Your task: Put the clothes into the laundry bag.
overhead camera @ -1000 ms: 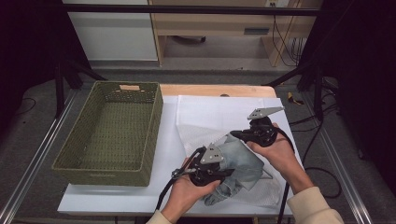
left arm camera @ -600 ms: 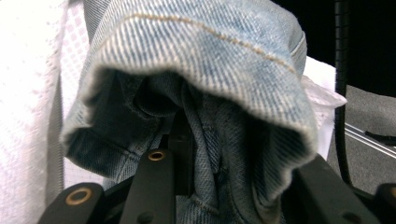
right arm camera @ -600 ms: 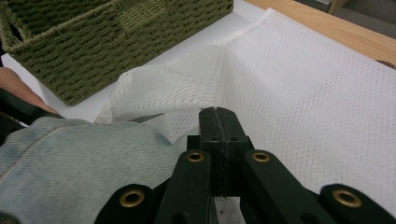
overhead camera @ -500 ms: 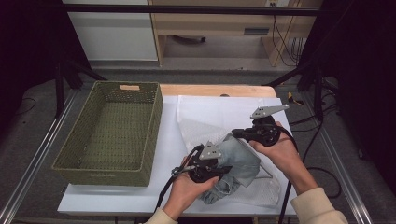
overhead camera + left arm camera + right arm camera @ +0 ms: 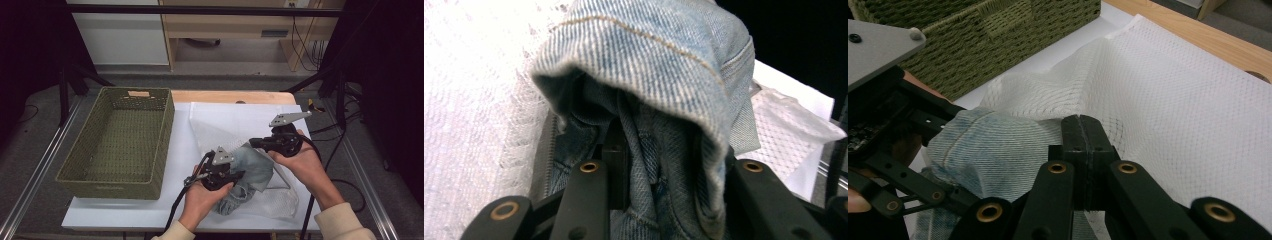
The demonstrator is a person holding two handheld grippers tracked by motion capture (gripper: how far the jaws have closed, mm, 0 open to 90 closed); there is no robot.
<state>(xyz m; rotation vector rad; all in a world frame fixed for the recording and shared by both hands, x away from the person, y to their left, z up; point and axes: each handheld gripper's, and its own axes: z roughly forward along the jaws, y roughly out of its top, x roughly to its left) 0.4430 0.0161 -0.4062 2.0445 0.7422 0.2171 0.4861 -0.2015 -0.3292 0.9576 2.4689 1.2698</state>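
A bunched light-blue denim garment (image 5: 256,164) lies at the mouth of a white mesh bag (image 5: 225,125) on the table. My left gripper (image 5: 239,175) is shut on a fold of the denim (image 5: 664,60), which fills the gap between its jaws. Just right of it, my right gripper (image 5: 253,142) is shut on the mesh bag's edge. In the right gripper view its pads (image 5: 1082,132) meet with the mesh (image 5: 1188,100) pinched between them and lifted over the denim (image 5: 993,155). The two grippers sit close together.
A green woven basket (image 5: 167,130), with nothing in it, stands at the left on the white board (image 5: 125,212). The wooden table edge (image 5: 230,96) runs along the back. A cable trails from each gripper towards the person.
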